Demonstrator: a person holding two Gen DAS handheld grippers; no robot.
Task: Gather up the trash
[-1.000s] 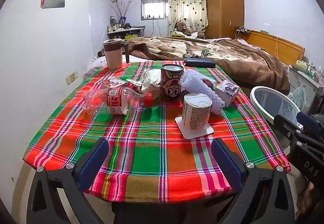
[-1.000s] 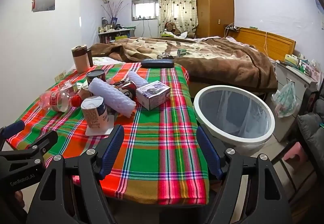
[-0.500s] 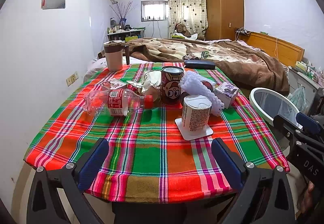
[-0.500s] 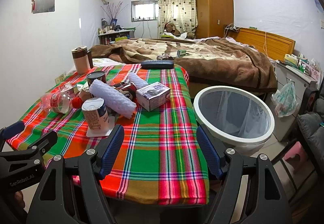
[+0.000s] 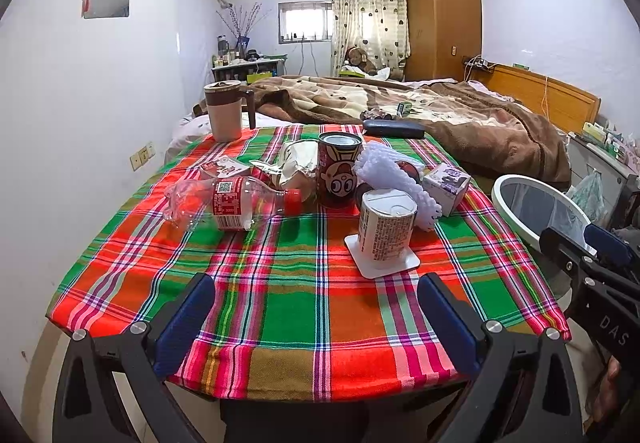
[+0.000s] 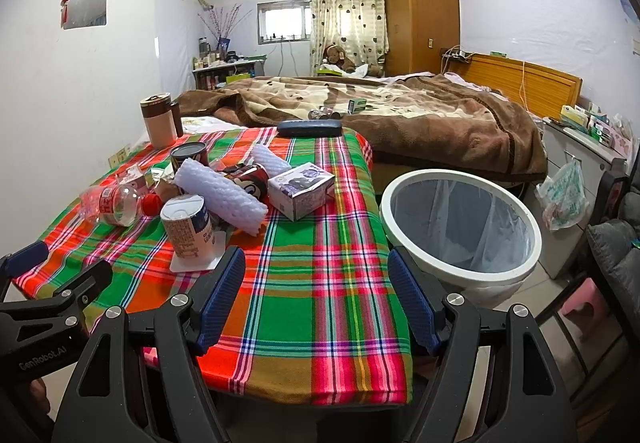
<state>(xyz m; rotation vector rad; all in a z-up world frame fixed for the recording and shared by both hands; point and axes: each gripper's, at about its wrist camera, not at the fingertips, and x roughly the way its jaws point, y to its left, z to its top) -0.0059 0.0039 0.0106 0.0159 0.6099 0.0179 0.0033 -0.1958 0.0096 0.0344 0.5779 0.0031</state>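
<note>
Trash lies on the plaid tablecloth (image 5: 280, 283): a clear plastic bottle (image 5: 232, 201) on its side, a red cartoon can (image 5: 338, 171), a white can (image 5: 386, 229) on a white square, white foam netting (image 5: 394, 183), crumpled foil (image 5: 298, 161) and a small box (image 5: 446, 183). The same pile shows in the right wrist view, with the white can (image 6: 188, 229) and box (image 6: 301, 189). A white bin (image 6: 460, 227) with a clear liner stands right of the table. My left gripper (image 5: 316, 323) and right gripper (image 6: 316, 299) are open and empty at the table's near edge.
A brown-lidded mug (image 5: 226, 111) and a dark case (image 5: 394, 129) sit at the table's far end. A bed with a brown blanket (image 5: 460, 111) lies behind. The white wall (image 5: 60, 123) runs along the left. A plastic bag (image 6: 562, 195) hangs on a cabinet at right.
Both views have shifted only slightly. Both grippers stay open and nothing on the table has moved.
</note>
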